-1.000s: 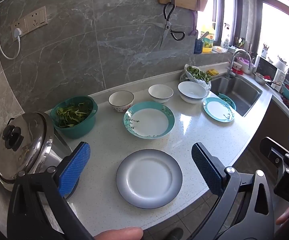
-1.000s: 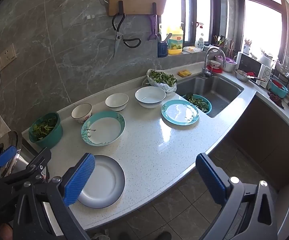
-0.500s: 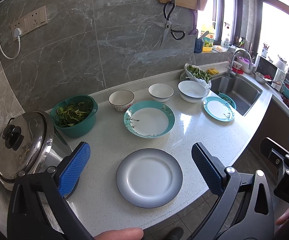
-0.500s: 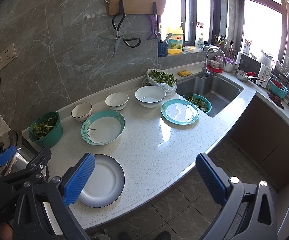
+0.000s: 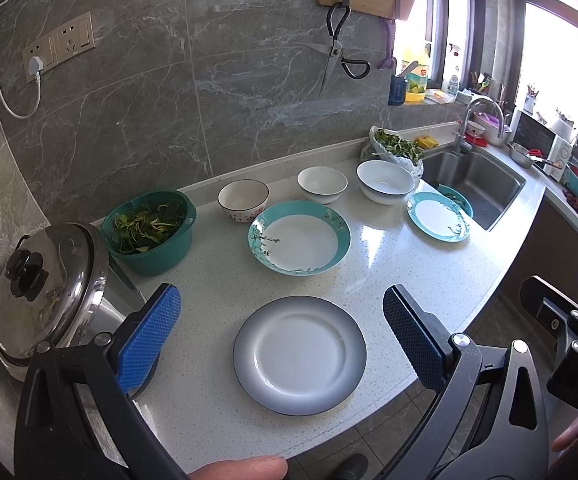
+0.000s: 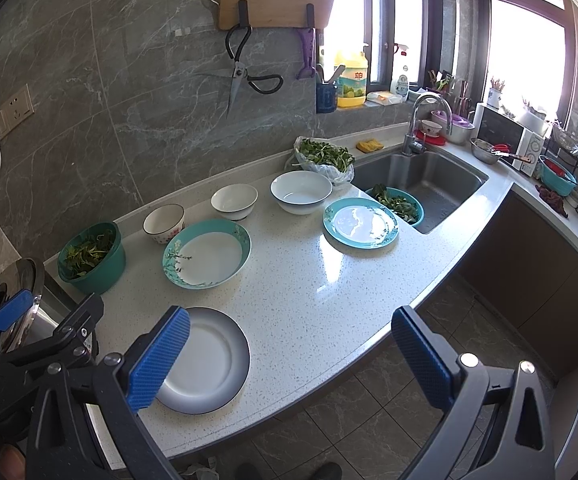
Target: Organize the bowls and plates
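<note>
Speckled white counter (image 5: 393, 268) bears a glossy round grey-rimmed plate (image 5: 300, 355); left claw (image 5: 282, 328) and right claw (image 6: 291, 346) gape wide

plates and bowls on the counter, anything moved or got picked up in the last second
Nothing visibly changed. Both the left gripper and the right gripper stay open and empty above the counter edge, and the grey-rimmed plate, the two teal plates and the three bowls sit where they were.
</note>
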